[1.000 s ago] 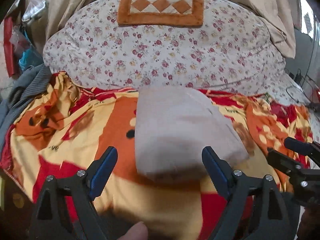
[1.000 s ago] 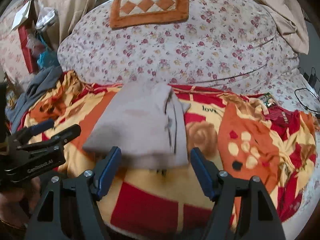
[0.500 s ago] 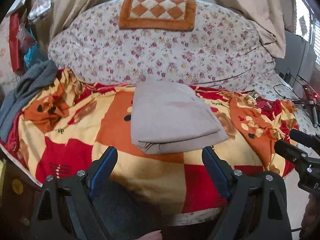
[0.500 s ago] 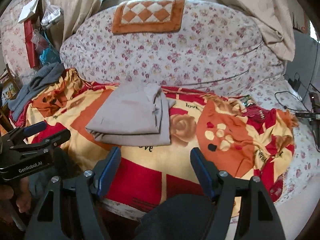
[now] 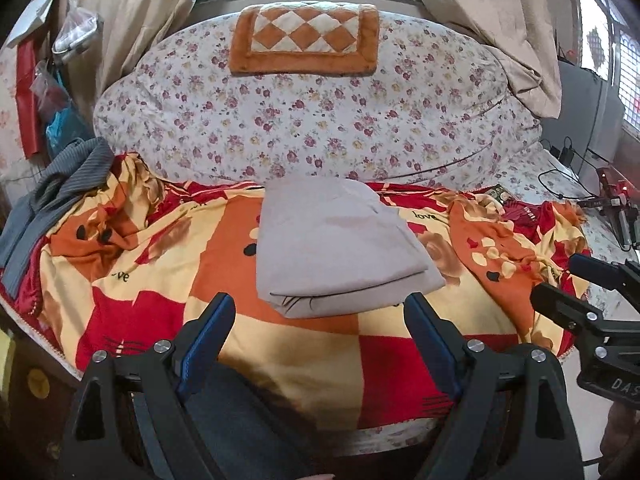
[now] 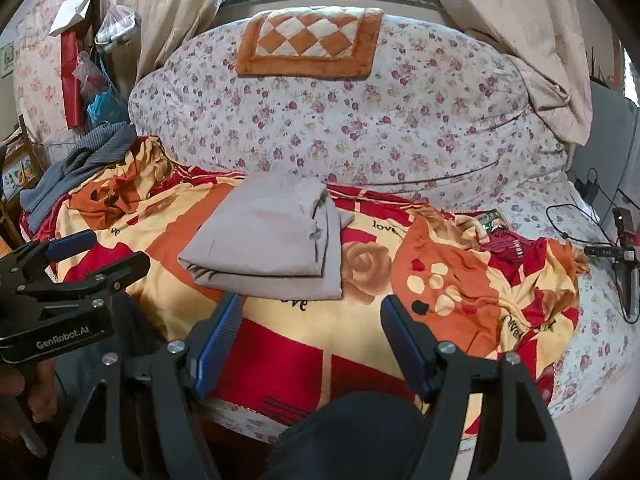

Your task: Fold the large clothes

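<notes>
A grey garment lies folded into a neat rectangle on the red, orange and yellow blanket; it also shows in the right wrist view. My left gripper is open and empty, held back off the bed's front edge, short of the garment. My right gripper is open and empty, also back from the bed, to the right of the garment. Each gripper shows in the other's view: the right one and the left one.
A large floral quilt with an orange checked cushion is piled behind. A grey striped garment hangs off the bed's left side. Cables and a charger lie at the right. Curtains hang at the back.
Both grippers have pulled back and up from the folded garment to beyond the bed's front edge. The garment has stayed put.
</notes>
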Demonstrator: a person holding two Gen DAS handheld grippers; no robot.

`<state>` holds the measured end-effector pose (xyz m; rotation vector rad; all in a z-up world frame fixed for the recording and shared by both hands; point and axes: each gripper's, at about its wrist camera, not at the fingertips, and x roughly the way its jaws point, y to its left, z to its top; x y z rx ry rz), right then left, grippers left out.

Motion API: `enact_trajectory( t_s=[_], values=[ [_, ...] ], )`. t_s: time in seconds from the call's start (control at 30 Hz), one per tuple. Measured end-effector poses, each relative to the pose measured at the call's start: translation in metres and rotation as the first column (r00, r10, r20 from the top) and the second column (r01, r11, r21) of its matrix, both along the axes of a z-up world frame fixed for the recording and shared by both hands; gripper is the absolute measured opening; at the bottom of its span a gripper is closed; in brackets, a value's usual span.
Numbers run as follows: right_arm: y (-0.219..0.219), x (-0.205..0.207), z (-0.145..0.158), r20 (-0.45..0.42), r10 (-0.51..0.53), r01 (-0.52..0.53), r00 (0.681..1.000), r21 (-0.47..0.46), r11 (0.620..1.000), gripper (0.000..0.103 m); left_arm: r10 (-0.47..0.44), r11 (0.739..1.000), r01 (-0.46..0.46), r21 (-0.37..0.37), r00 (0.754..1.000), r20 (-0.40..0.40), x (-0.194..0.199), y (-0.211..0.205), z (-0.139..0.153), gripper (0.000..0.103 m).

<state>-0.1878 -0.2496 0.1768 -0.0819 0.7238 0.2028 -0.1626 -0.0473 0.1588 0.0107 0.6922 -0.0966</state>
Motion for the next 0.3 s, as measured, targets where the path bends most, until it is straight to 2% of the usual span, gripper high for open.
enact_trajectory(
  t_s=[0.13,0.3],
  values=[
    [0.000,0.007,-0.006,-0.024,-0.007,0.007,1.000,-0.004,1.000,0.075,-0.020,0.999,0.020,-0.027,1.000,-0.009,0.006,0.002,-0.005,0.082],
    [-0.001,0.020,-0.016,-0.055,-0.019,0.019,0.998,0.005,1.000,0.075,0.013,0.999,-0.012,-0.036,0.999,0.039,0.013,0.007,-0.006,0.082]
  ],
)
